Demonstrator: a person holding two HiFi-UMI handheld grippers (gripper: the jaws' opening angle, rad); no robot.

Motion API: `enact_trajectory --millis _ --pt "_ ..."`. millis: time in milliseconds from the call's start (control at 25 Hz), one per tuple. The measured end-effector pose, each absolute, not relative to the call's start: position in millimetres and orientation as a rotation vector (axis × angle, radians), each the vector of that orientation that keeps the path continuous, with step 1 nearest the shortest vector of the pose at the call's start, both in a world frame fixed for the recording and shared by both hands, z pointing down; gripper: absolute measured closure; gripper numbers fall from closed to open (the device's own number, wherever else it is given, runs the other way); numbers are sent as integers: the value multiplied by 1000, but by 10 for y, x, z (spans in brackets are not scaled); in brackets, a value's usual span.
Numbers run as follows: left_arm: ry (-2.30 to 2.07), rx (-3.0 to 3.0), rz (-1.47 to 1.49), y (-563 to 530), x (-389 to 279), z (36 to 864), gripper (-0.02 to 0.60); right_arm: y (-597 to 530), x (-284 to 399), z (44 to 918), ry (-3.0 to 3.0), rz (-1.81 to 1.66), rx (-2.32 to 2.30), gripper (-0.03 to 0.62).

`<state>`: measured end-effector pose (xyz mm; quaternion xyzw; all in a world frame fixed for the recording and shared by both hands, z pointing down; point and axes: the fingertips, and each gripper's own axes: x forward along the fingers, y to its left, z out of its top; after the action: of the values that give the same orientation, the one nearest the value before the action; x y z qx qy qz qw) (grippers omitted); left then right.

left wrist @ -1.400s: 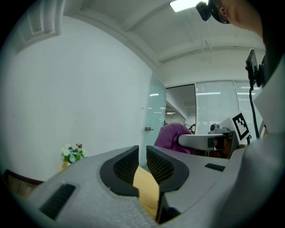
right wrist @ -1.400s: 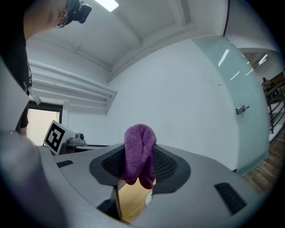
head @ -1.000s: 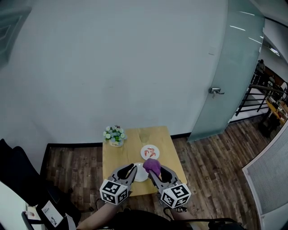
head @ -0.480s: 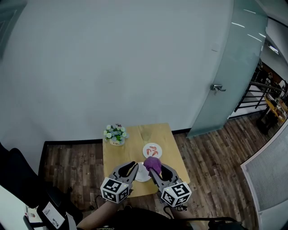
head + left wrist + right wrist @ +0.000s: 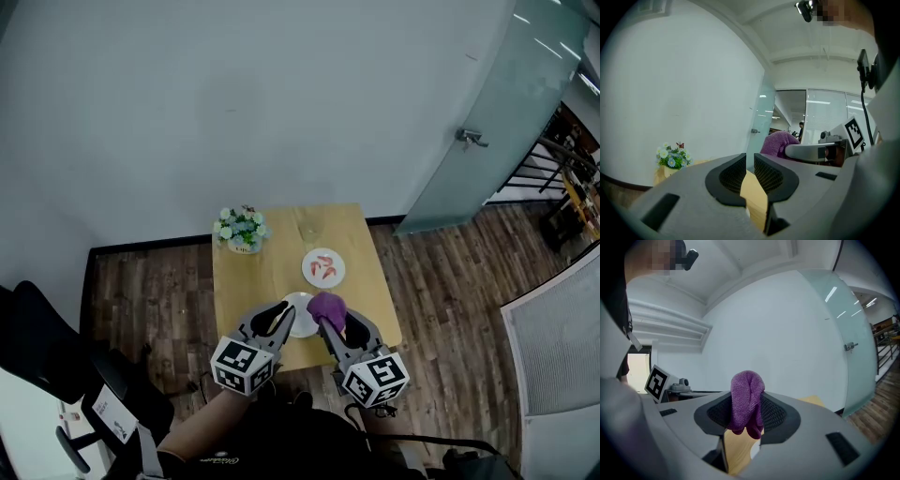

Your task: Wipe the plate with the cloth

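Observation:
A white plate (image 5: 301,320) lies on the wooden table (image 5: 272,267) near its front edge, partly hidden by both grippers. My right gripper (image 5: 332,319) (image 5: 747,404) is shut on a bunched purple cloth (image 5: 326,305) (image 5: 746,399), held above the plate's right side. The cloth (image 5: 778,142) also shows in the left gripper view. My left gripper (image 5: 278,313) (image 5: 750,165) hovers over the plate's left rim. Its jaws stand almost together, with only a thin slit and nothing between them.
A second plate with red food (image 5: 323,267) sits behind the white one. A pot of flowers (image 5: 238,229) (image 5: 670,158) stands at the table's back left corner. Dark wood floor surrounds the table; a glass door (image 5: 487,122) is at the right.
The head view has shifted, so the table now sits higher in the picture. Both grippers stay over the white plate, and the cloth stays in the right gripper.

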<state>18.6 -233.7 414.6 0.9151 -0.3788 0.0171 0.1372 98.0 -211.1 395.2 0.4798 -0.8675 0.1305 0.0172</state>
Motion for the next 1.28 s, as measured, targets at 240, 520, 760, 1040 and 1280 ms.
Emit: enact_trajectory --millis 240,520,760,1040,1280 --pt "-1061 2603 102 -2412 227 4434 526 -2183 1018 4219 -2647 497 1500 442" --pt "-1021 2535 176 -2461 260 4866 526 -2217 974 4682 -2580 640 1460 442" --pt "-1012 2467 231 -2433 229 5219 527 -2259 930 5044 -2531 745 1430 443" --pt "-1006 2437 251 -2418 122 5383 526 -2324 764 5308 -2509 780 1344 443" --pt "-1015 2390 242 -2402 44 5496 527 -2650 578 5774 -2460 684 1207 443"
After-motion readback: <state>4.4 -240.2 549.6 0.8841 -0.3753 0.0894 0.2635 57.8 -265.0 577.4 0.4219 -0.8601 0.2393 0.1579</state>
